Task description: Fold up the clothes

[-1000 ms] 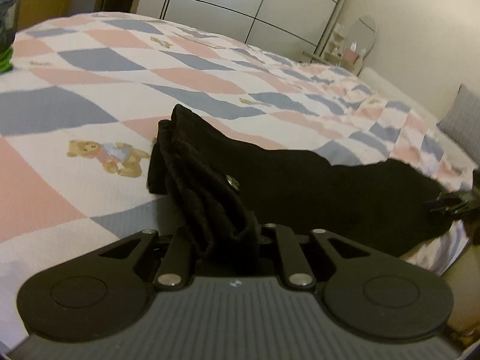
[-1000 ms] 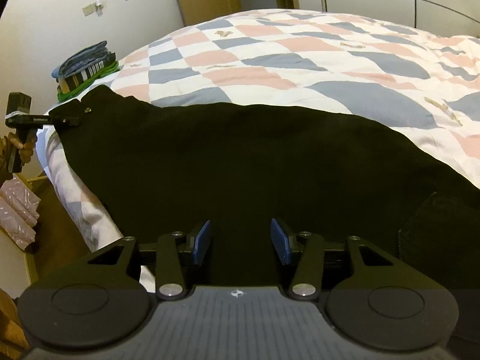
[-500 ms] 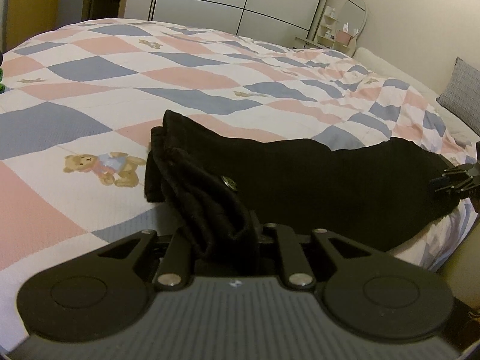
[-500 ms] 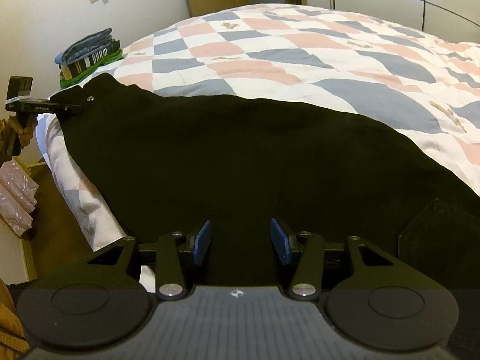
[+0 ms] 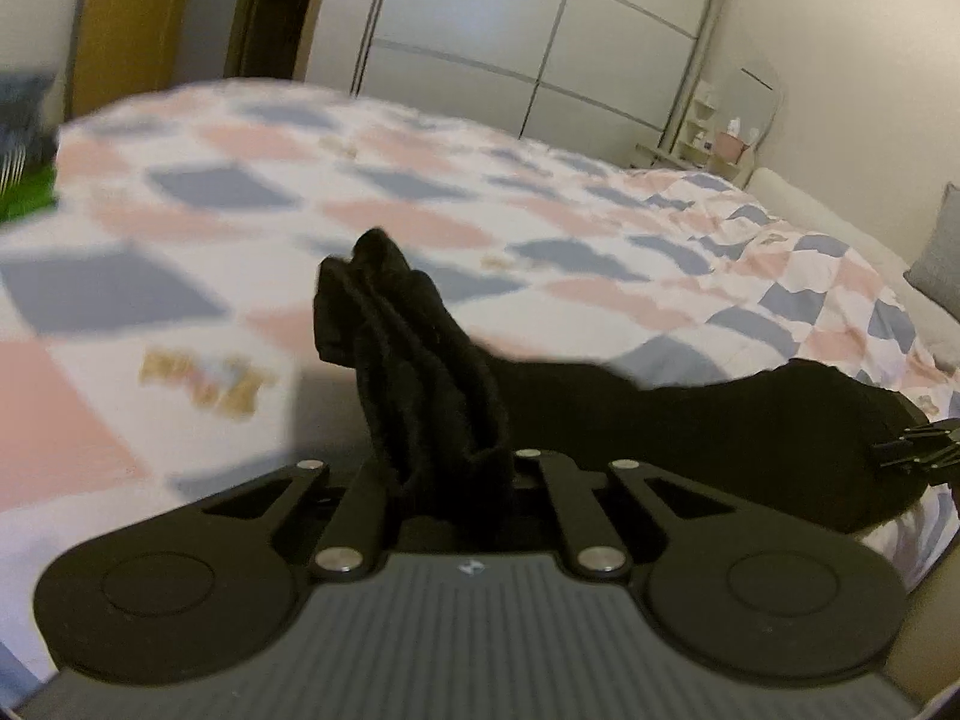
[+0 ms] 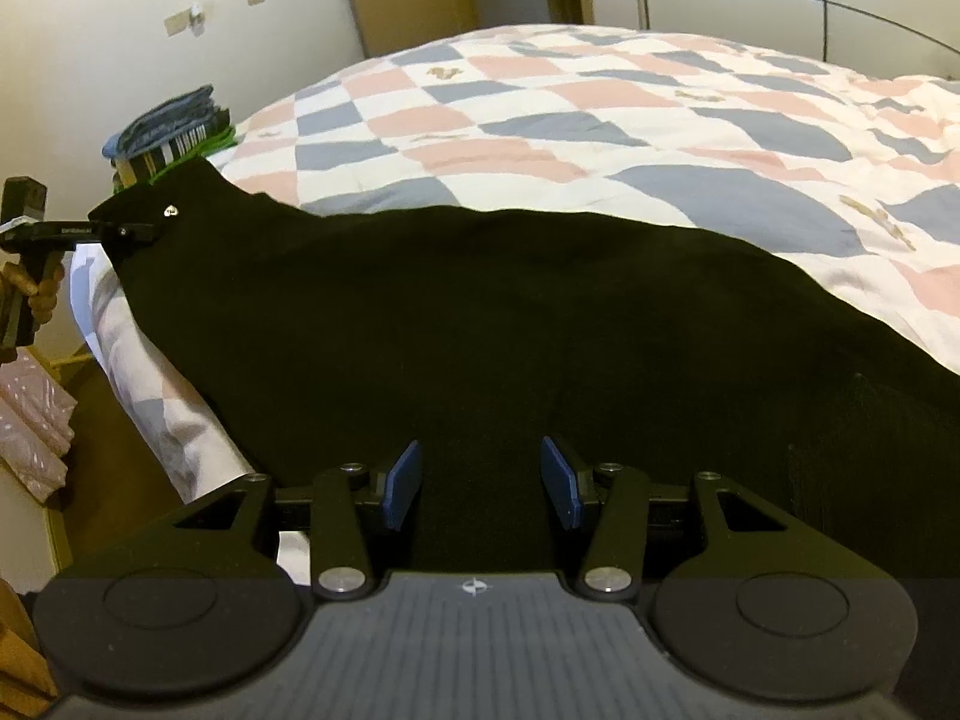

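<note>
Nearest the left wrist camera, the left gripper (image 5: 453, 480) is clenched on a bunched corner of the black garment (image 5: 690, 420); the cloth fills the gap between its fingers and stands up in a ridged wad toward twelve o'clock. The frame around it is smeared — a sign, I judge, that this hand is on the move with its corner. In the right wrist view the right gripper (image 6: 480, 483) is released; its blue pads (image 6: 401, 483) stand well apart over the near hem of the garment, with dark cloth under and between them but nothing pinched.

Beyond both tools the garment lies spread along the near edge of the bed, over the checked quilt (image 6: 540, 120); from the right view it runs from six o'clock out to ten o'clock, where the left gripper grips the corner that bears a small metal stud (image 6: 170, 212). Farther off at ten o'clock a stack of folded clothes (image 6: 174, 135) sits on the quilt's corner.

The step in hand looks like the first fold: one corner is held, the other end not yet taken. The next move calls for the right pads to close on the hem below them — then both hands can carry the near edge over toward twelve o'clock, keeping the cloth taut so that it lands flat.
</note>
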`<action>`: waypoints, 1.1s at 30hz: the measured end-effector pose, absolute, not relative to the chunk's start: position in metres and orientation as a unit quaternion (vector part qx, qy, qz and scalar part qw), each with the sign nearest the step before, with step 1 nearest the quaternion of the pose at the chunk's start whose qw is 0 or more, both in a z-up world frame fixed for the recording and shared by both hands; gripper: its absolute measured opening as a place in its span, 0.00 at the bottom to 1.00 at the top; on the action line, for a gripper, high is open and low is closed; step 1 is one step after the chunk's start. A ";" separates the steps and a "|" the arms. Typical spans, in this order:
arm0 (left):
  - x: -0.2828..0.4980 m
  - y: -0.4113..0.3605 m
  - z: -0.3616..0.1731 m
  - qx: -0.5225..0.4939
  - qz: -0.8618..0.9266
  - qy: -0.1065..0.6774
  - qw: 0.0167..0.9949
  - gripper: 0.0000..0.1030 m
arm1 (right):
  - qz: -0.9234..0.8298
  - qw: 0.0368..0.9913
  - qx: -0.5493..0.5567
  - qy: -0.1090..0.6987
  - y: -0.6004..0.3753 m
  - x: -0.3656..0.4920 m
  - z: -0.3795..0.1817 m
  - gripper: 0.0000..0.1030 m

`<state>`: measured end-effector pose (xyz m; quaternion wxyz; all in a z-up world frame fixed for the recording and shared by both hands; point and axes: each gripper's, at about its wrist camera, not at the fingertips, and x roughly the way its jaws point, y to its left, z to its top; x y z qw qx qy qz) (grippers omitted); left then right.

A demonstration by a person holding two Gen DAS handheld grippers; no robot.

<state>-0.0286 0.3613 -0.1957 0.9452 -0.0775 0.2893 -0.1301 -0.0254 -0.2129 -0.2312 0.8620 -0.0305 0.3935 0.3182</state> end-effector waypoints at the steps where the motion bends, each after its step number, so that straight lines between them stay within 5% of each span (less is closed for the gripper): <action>1: -0.029 0.350 -0.186 -0.060 -0.132 0.283 0.948 0.05 | 0.317 0.864 -0.027 0.391 -0.216 -0.028 -0.230 0.47; 11: -0.037 0.158 -0.118 0.106 -0.195 0.220 0.950 0.11 | 0.280 0.883 0.038 0.376 -0.265 -0.047 -0.219 0.47; 21: -0.031 -0.044 -0.229 0.205 -0.252 0.319 0.890 0.21 | 0.229 0.890 0.139 0.368 -0.306 -0.066 -0.210 0.50; 23: -0.044 -0.047 -0.230 0.214 -0.262 0.309 0.889 0.36 | 0.216 0.888 0.172 0.369 -0.311 -0.070 -0.210 0.56; 27: -0.062 -0.016 -0.207 0.149 -0.310 0.312 0.886 0.37 | 0.209 0.879 0.230 0.362 -0.318 -0.077 -0.211 0.66; 33: -0.082 0.056 -0.165 0.052 -0.336 0.283 0.897 0.34 | 0.230 0.848 0.312 0.362 -0.298 -0.074 -0.214 0.67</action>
